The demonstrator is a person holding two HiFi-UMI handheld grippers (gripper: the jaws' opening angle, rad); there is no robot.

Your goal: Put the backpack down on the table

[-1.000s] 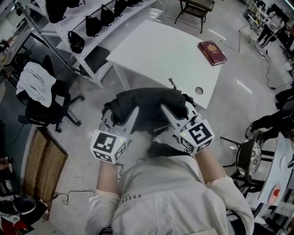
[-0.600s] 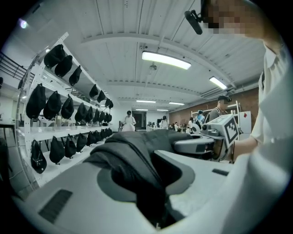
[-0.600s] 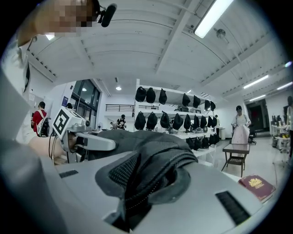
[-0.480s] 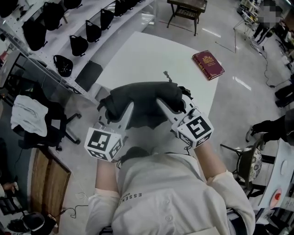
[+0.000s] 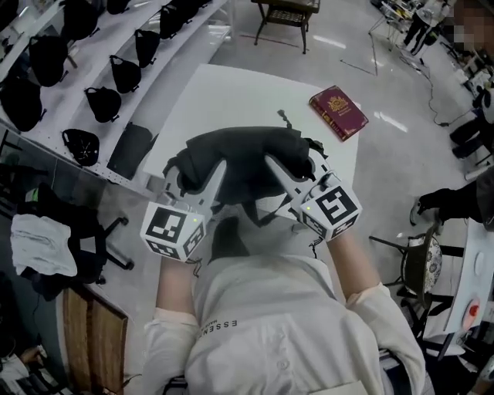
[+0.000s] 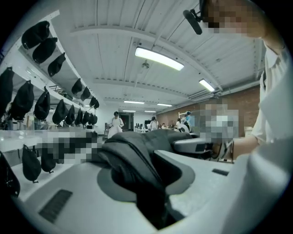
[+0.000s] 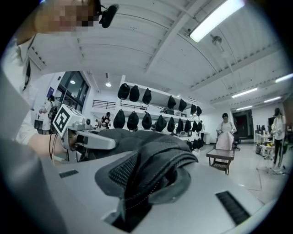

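Note:
A black backpack (image 5: 245, 163) hangs between my two grippers, above the near end of the white table (image 5: 224, 96). My left gripper (image 5: 202, 182) is shut on its left side; a fold of black fabric (image 6: 132, 160) is pinched between the jaws. My right gripper (image 5: 279, 176) is shut on its right side, with a mesh-padded strap (image 7: 146, 176) clamped between the jaws. Both grippers point forward, about level. In the right gripper view the left gripper (image 7: 94, 139) shows across the backpack.
A dark red book (image 5: 338, 113) lies at the table's far right end. White shelves (image 5: 100, 62) with several black backpacks run along the left. A dark wooden bench (image 5: 285, 11) stands beyond the table. A chair (image 5: 421, 266) is at the right, and people stand far off.
I have walked forward with the backpack held in both grippers. It was short of the table's near corner and is now over its near end. The grips have not changed.

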